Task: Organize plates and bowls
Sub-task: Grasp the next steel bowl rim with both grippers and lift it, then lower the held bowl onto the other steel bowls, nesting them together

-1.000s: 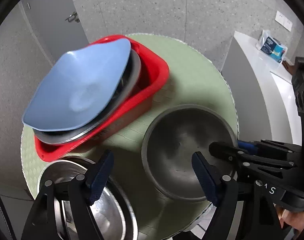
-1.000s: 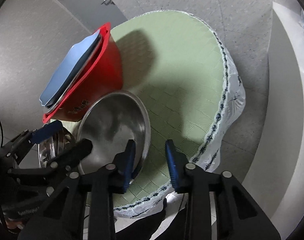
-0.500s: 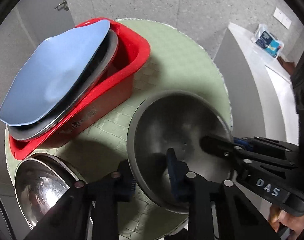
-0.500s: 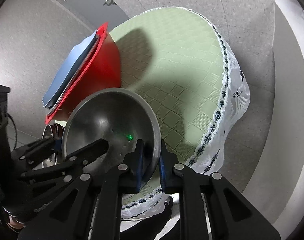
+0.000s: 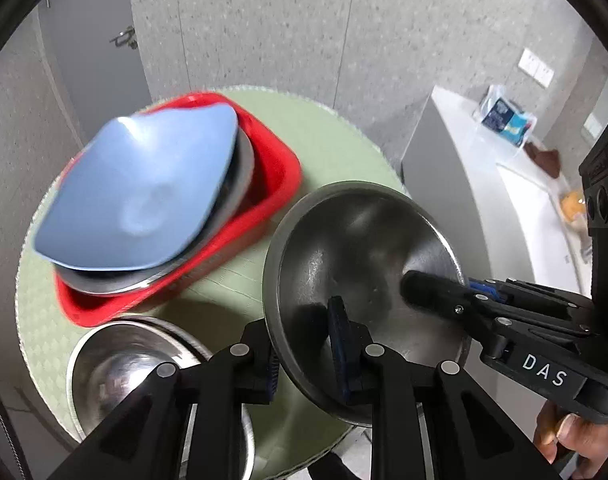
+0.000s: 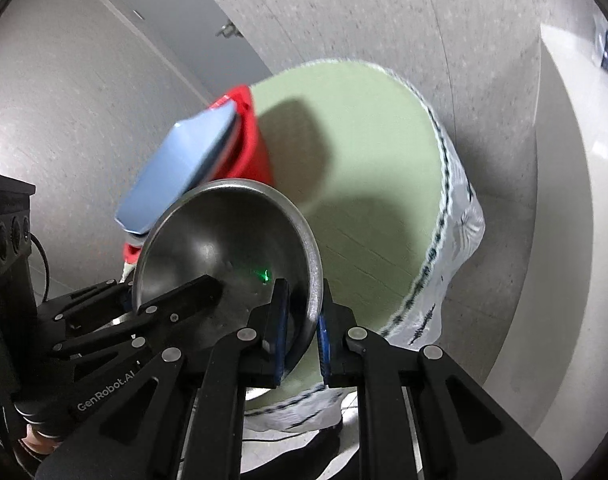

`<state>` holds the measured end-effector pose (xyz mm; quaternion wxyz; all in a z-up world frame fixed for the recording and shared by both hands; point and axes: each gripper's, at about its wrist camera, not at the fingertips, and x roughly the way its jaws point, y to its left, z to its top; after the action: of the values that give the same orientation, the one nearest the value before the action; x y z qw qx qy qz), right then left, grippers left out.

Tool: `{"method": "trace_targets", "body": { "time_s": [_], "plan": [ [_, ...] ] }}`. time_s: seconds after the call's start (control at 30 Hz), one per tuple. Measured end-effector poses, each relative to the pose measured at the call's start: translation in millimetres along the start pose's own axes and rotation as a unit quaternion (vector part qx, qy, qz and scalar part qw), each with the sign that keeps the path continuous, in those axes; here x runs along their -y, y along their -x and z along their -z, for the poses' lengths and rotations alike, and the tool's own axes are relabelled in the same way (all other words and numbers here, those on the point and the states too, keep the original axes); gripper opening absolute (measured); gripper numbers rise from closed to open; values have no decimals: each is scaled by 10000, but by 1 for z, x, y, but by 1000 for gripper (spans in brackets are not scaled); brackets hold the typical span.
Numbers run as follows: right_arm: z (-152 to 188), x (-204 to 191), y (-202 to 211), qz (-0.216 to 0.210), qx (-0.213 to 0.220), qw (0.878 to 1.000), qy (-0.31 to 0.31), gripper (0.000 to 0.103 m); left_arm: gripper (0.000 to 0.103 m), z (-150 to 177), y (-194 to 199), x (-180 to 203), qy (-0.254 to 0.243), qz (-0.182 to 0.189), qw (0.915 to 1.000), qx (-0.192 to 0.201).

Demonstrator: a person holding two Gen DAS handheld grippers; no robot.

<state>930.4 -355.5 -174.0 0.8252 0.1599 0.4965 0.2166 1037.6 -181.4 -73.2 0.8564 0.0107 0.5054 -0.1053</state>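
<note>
So from the left: red bin (image 5: 280,188) with a blue plate (image 5: 144,196) on top, then left gripper (image 5: 304,356) closing on the steel bowl's (image 5: 355,248) rim, right gripper (image 6: 302,326) pinching the opposite edge, bowl tilted above the green table (image 5: 335,140).

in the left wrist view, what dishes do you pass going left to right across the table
blue plate stacked in the red basin → dark steel bowl held at both rims by the hand-held grippers; the shiny steel bowl sits nearer, below the basin.
</note>
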Motion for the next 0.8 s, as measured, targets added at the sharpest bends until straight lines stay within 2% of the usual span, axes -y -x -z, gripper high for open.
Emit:
{"method": "trace_targets", "body": {
  "time_s": [0.3, 0.57, 0.8],
  "plan": [
    [14, -71, 4, -36, 133, 9994, 320, 12, 18, 32, 50, -49, 209, 43, 9992, 325],
    [33, -115, -15, 50, -34, 9990, 447, 13, 18, 74, 94, -107, 350, 133, 9990, 263],
    [47, -141, -38, 332, -187, 9979, 528, 13, 18, 90, 101, -147, 401, 225, 9989, 90]
  ]
}}
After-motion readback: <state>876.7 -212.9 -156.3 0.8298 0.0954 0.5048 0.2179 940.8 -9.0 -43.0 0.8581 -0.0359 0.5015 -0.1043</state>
